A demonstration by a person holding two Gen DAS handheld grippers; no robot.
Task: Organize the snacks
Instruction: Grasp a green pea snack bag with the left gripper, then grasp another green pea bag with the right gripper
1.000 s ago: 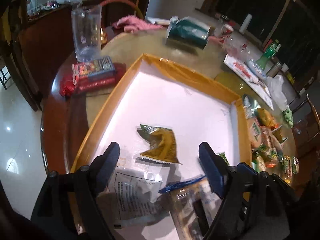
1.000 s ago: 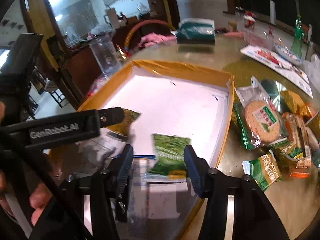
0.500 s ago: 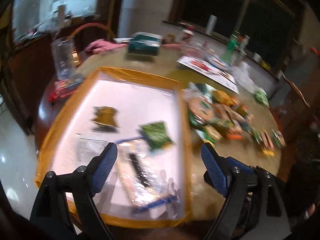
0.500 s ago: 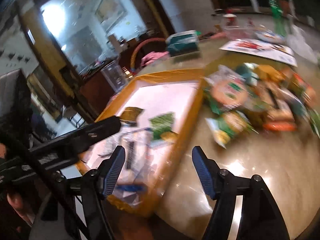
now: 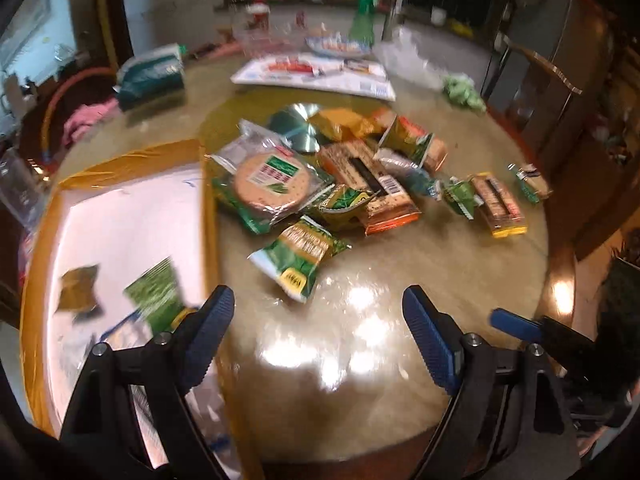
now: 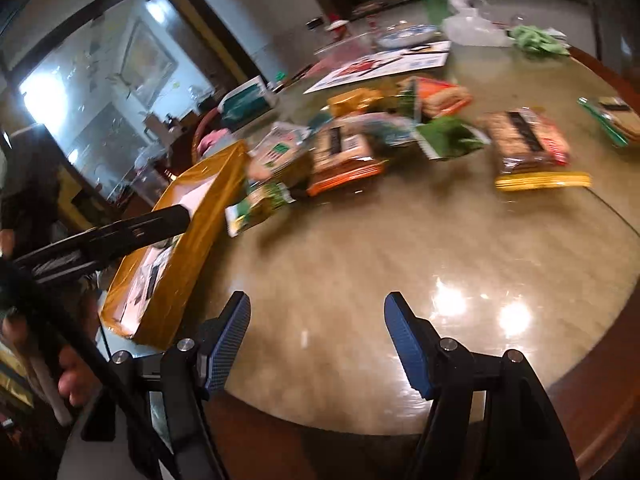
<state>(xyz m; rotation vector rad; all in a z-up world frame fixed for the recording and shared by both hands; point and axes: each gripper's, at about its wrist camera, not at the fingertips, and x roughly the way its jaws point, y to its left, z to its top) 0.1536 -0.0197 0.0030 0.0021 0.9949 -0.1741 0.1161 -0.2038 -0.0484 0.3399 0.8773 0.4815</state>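
Two grippers, left gripper [image 5: 316, 320] and right gripper [image 6: 318, 328], hang with jaws wide and empty at lower frame; the nearest green snack packet [image 5: 298, 254], mid-frame beside the yellow-rimmed tray [image 5: 206, 200], suits a flat, edgewise pinch.

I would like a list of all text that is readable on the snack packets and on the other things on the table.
None can be read with certainty.
Round cracker packet: green label, print blurred.
Green snack packet: yellow mark, illegible.
Barcoded packet: digits too small.
Flyer: print blurred.
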